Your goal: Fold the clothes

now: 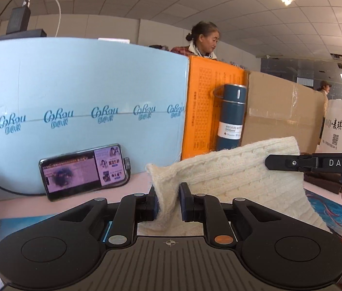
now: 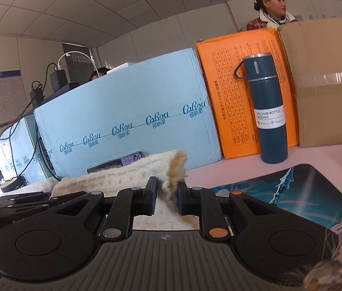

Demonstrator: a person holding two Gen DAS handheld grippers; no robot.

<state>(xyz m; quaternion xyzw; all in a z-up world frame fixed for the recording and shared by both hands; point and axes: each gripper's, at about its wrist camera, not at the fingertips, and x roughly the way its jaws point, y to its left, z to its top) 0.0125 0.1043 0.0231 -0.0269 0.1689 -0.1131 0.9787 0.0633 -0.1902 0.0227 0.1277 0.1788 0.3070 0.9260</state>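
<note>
A cream cable-knit garment (image 1: 231, 169) hangs lifted above the table, stretched between both grippers. My left gripper (image 1: 168, 198) is shut on its near edge, the fabric pinched between the blue pads. In the left wrist view the right gripper (image 1: 271, 163) comes in from the right at the knit's far top corner, a hand under it. In the right wrist view my right gripper (image 2: 167, 195) is shut on the frayed end of the same knit (image 2: 132, 174), which runs off to the left toward the other gripper's black body.
A light blue carton (image 1: 81, 97), an orange box (image 1: 204, 104) and a brown carton (image 1: 282, 111) wall the table's far side. A blue vacuum bottle (image 2: 268, 111) stands before them; a phone (image 1: 83, 169) leans on the blue carton. A printed mat (image 2: 292, 189) lies right. A person stands behind.
</note>
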